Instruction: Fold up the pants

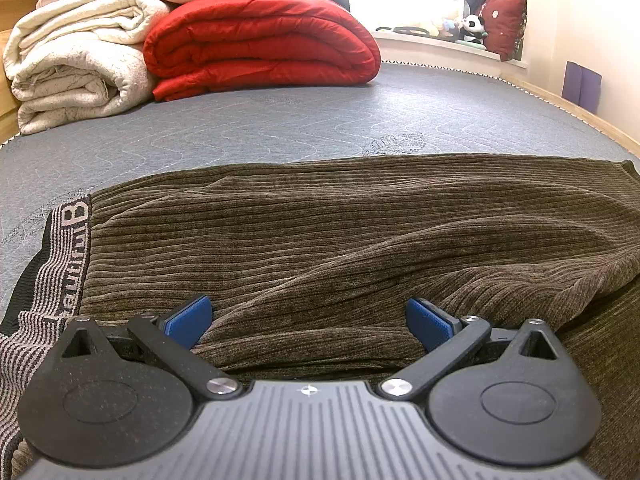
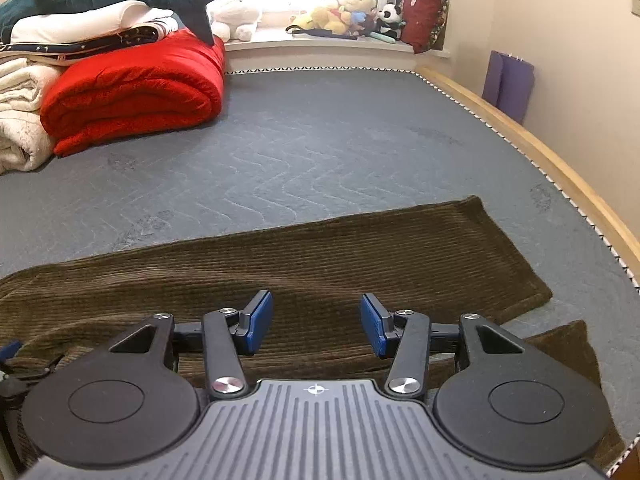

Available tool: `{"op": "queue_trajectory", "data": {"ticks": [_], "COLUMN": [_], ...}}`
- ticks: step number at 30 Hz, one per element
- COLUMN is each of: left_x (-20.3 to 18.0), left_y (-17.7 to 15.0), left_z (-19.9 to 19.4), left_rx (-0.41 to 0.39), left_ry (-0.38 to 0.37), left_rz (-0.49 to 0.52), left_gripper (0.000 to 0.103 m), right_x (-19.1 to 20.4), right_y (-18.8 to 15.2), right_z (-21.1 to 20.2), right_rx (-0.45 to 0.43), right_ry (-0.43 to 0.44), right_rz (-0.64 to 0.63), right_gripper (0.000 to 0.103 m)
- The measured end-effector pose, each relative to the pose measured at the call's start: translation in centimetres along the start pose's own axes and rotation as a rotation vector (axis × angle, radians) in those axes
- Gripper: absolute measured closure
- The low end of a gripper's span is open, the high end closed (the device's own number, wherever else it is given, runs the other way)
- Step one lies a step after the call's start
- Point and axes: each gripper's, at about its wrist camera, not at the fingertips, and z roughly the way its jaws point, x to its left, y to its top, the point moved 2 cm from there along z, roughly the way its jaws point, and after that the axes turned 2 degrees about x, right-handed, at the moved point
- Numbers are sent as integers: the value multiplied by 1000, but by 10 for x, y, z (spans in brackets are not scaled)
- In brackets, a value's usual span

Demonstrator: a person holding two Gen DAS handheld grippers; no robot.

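Brown ribbed pants (image 1: 340, 232) lie across the grey mattress (image 1: 240, 128), with a striped black-and-pink waistband (image 1: 60, 256) at the left. My left gripper (image 1: 308, 320) is open, low over the pants near the waistband, with rumpled cloth between its blue pads (image 1: 188, 320). In the right wrist view the pants' legs (image 2: 360, 256) run to the right, one leg lying over the other, hems at the right end. My right gripper (image 2: 316, 324) is open above the legs, nothing between its pads.
A folded red quilt (image 1: 260, 44) and cream blankets (image 1: 76, 60) are stacked at the back left. A wooden bed rail (image 2: 560, 168) runs along the right. Plush toys (image 2: 352, 12) and a red cushion (image 2: 424, 12) sit on the window ledge.
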Motion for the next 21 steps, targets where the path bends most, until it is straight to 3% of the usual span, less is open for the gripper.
{"op": "queue_trajectory", "data": {"ticks": [8,17,21], "left_x": [0,0,0], "left_y": [0,0,0], "left_z": [0,0,0], "left_rx": [0,0,0], "left_ry": [0,0,0], "left_rz": [0,0,0], "left_gripper": [0,0,0], "right_x": [-14,-6,-18], "right_y": [3,2,1], "right_z": [-12,-29,-34], "right_rx": [-39,-94,-105], "right_ry": [40,97,101], "right_rz": [94,35,73], "right_gripper": [52,48,47]}}
